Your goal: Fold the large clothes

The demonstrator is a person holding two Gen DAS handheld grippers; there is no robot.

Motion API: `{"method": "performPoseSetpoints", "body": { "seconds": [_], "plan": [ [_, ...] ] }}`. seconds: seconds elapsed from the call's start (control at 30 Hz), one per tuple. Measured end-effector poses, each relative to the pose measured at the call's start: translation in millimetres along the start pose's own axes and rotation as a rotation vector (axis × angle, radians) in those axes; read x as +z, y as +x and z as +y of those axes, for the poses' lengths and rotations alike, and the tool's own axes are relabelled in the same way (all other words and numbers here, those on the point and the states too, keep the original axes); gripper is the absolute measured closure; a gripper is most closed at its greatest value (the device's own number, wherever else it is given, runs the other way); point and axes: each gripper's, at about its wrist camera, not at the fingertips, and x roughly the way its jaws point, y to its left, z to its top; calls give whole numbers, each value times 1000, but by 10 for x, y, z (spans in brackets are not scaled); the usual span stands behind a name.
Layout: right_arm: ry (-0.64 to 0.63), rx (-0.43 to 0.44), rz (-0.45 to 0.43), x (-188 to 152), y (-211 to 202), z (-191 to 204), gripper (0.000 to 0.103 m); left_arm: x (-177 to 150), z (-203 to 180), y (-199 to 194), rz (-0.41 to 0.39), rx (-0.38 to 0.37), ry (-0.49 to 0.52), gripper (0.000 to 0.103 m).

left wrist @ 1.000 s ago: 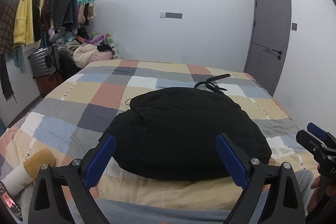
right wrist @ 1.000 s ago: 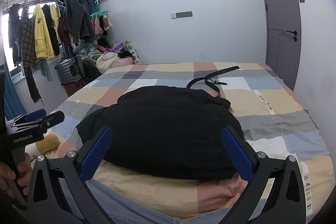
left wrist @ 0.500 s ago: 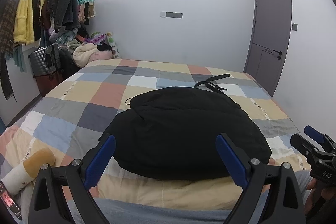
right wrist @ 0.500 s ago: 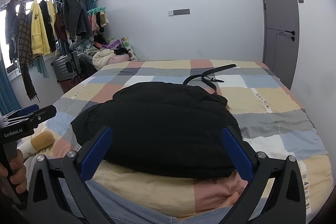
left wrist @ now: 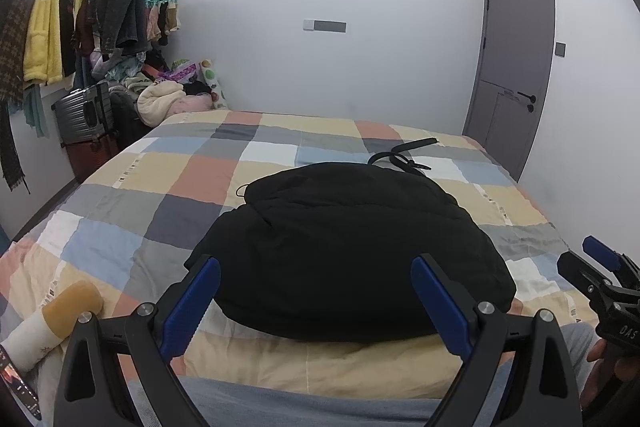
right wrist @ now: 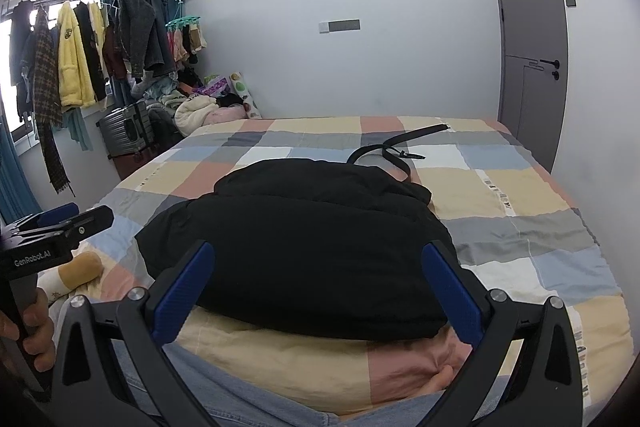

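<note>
The black padded jacket (left wrist: 348,251) lay bunched in a thick mound near the foot edge of the bed (left wrist: 132,211), on the checked quilt, with a black belt (right wrist: 392,151) just beyond it toward the far edge. The left gripper (left wrist: 316,291) and right gripper (right wrist: 320,287) hovered above the near edge, jaws spread wide, holding nothing. It looked to me like a pause between folds; the next move would call for lowering both to pinch an edge.

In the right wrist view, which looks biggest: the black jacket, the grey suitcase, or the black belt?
1. black jacket, by far, though it lies nearest the camera.
2. grey suitcase and black belt: too alike to rank.
</note>
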Motion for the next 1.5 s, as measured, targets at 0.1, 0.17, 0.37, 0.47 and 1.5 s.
{"method": "performPoseSetpoints", "body": {
  "seconds": [0.1, 0.17, 0.37, 0.47, 1.5],
  "plan": [
    [1, 4, 9, -5, -6, 1, 0, -12, 11, 46, 14, -2, -7, 6],
    [-2, -2, 10, -16, -14, -1, 0, -24, 9, 51, 15, -3, -8, 6],
    [1, -17, 16, -34, 7, -29, 0, -26, 20, 61, 15, -2, -8, 6],
    [3, -24, 23, -39, 34, -53, 0, -44, 21, 61, 15, -1, -11, 6],
    [15, -33, 10, -4, -56, -129, 0, -65, -35, 27, 5, 8, -7, 6]
  ]
}}
